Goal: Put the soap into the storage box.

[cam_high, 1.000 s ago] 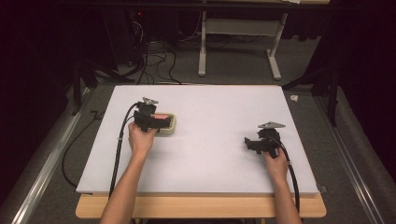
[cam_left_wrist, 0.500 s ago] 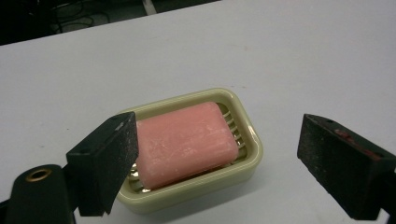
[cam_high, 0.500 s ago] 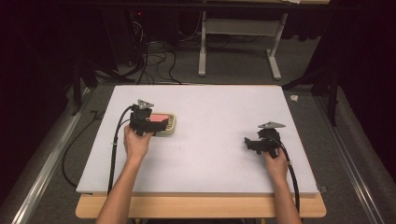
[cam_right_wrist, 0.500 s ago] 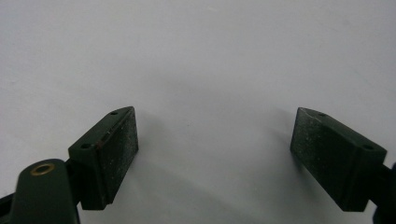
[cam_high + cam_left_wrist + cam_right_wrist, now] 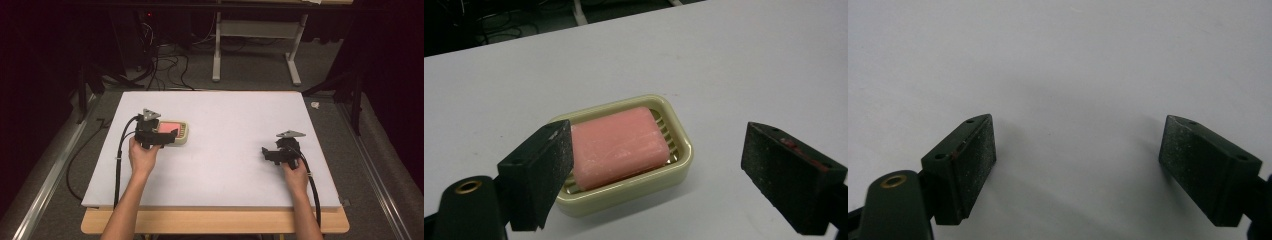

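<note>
Pink soap (image 5: 619, 145) lies flat in a cream dish (image 5: 676, 167) with a ribbed floor, on the left half of the white bench (image 5: 225, 150). In the high view we see the dish (image 5: 182, 139) just past our left tongs (image 5: 167, 135), which partly cover its near end. In the left gripper view those tongs (image 5: 654, 175) are spread wide, one jaw overlapping the soap's near corner, the other out over bare bench beside the dish; whether the first jaw touches we cannot tell. Our right tongs (image 5: 265, 151) sit well apart on the right half of the bench, and in the right gripper view they (image 5: 1075, 167) are also spread, with plain white surface between them. Beyond the far edge, on the floor, we see tangled cables (image 5: 165, 67) and a grey stand (image 5: 255, 50).
</note>
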